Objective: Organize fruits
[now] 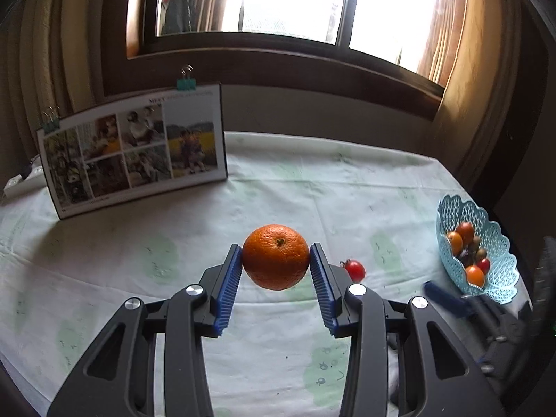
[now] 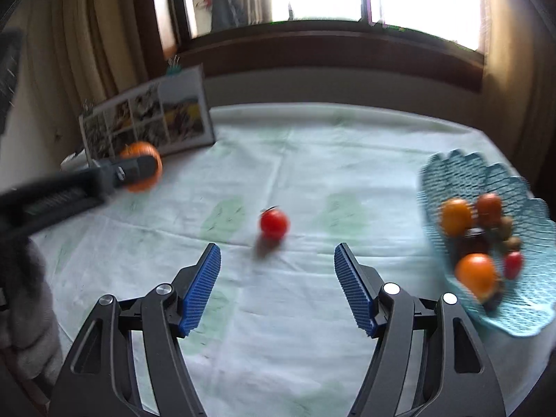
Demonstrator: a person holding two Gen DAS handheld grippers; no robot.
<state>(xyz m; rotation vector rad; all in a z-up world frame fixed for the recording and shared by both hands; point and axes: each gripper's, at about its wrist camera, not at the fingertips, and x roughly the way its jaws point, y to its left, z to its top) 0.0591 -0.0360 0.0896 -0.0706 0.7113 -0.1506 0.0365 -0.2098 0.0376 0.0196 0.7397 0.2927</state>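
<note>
Left wrist, claw gripping orange

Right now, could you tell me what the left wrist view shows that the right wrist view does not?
Only the left wrist view shows both pads pressing the orange, lifted off the tablecloth. Only the right wrist view shows the right gripper open and empty, facing the tomato. Both show the orange, the tomato, the blue basket of fruit and the photo board.
</note>
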